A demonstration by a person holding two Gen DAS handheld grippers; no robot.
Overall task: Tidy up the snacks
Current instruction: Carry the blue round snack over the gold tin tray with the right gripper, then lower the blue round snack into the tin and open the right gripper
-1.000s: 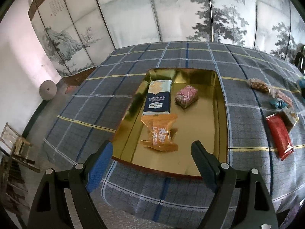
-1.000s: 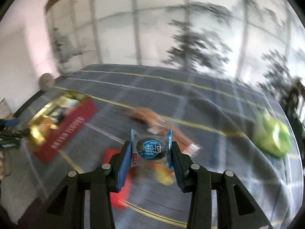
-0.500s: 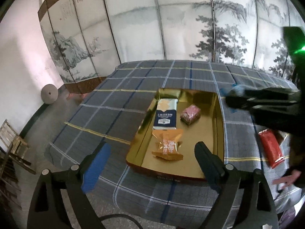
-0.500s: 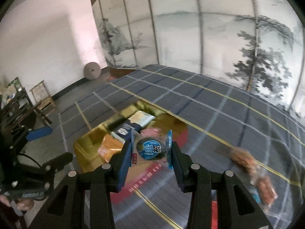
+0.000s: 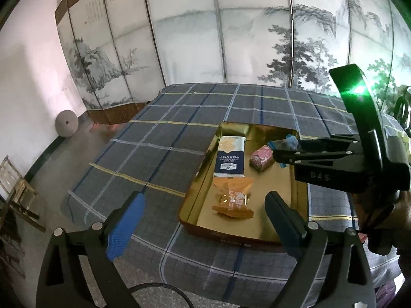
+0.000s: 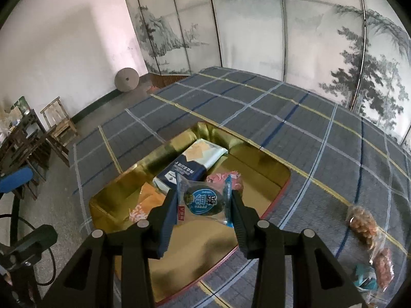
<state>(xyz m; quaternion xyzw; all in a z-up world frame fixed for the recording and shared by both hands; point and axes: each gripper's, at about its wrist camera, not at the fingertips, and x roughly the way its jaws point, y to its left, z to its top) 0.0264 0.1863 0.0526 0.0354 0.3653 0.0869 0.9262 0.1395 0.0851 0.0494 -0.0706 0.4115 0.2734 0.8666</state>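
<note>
Snack pkt (image 6: 204,200) over tray (image 6: 269,177), 3 pkts (image 5: 229,155) inside.

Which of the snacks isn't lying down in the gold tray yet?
The clear packet with the round blue label, pinched in the right gripper above the gold tray. The orange, pink and navy-white packs already lie inside.

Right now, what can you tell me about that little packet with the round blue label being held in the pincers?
The packet is a small clear plastic wrapper with crimped ends, a dark round snack inside, and a blue round label with white characters. A small red tag shows at its lower left corner. The right gripper pinches it by its two sides, label facing the camera, roughly upright. It hangs above the gold tray, touching nothing but the pads. In the left wrist view it shows only as a bluish edge.
</note>
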